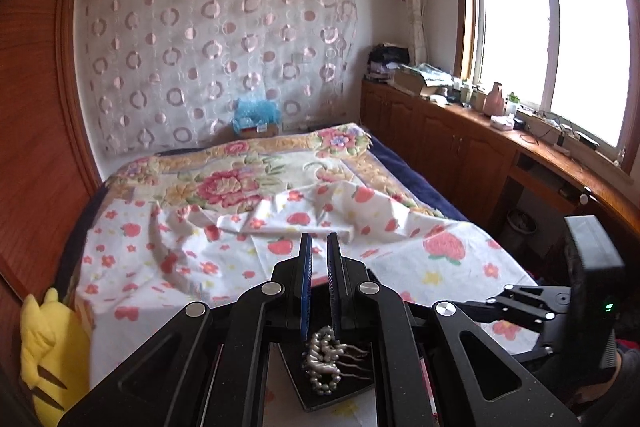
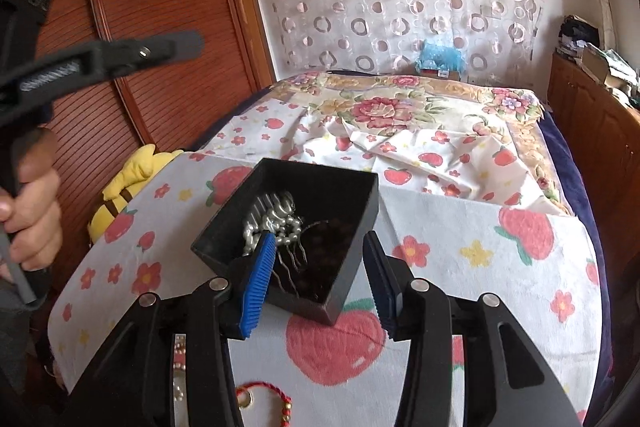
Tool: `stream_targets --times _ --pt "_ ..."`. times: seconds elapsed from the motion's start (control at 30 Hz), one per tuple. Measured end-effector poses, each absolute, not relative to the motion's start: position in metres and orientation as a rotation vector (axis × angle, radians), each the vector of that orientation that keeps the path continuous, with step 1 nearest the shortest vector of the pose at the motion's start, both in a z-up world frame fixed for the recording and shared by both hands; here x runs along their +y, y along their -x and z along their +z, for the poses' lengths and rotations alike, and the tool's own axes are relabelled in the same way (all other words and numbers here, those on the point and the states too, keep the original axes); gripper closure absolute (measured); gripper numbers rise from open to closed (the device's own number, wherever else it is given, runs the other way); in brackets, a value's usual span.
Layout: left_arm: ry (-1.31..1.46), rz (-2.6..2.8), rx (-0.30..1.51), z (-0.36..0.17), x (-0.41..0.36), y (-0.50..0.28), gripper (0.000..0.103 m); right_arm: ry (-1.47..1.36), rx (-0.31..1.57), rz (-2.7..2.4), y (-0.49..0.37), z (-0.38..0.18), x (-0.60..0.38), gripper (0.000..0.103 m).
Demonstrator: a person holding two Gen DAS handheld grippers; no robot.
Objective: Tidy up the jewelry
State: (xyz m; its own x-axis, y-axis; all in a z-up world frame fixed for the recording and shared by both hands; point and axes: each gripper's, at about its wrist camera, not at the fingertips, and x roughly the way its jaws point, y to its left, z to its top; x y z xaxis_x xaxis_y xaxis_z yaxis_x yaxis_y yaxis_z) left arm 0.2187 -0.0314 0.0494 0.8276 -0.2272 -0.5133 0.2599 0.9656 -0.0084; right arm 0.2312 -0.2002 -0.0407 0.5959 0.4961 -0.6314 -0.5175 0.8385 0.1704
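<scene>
Pearl hair comb (image 2: pixel 280 227) lying inside the black box (image 2: pixel 360 205), prongs toward six o'clock, on the strawberry-print cloth (image 2: pixel 460 239). Right gripper (image 2: pixel 318 283) at six o'clock of the box, jaws spread wide, straddling its near corner. Left gripper (image 1: pixel 318 267) above the same comb, jaws nearly pressed together, pinching nothing. Red cord bracelet (image 2: pixel 266 393) at seven o'clock, near the lower edge.

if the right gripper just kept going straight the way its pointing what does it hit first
Most likely the black box. The right gripper is open, its fingers either side of the box's near corner, so going straight on would push the box wall or slide around it. The pearl hair comb lies inside. Depth is uncertain.
</scene>
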Motion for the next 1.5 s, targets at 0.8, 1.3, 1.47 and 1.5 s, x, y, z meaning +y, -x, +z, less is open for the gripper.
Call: stream_targets --times 0.8,1.3,1.47,1.5 --pt "-0.092 -0.262 0.775 -0.073 0.001 -0.133 0.082 0.153 0.825 0.616 -0.161 -0.107 -0.206 0.069" --pt "-0.055 -0.305 0.889 -0.108 0.005 -0.118 0.081 0.241 0.851 0.619 -0.153 -0.123 -0.196 0.096" --pt "-0.070 -0.318 0.898 -0.111 -0.002 -0.119 0.081 0.267 0.844 0.605 -0.153 -0.121 -0.193 0.096" --pt "-0.073 -0.320 0.896 -0.112 -0.003 -0.119 0.081 0.271 0.842 0.603 -0.152 -0.121 -0.193 0.096"
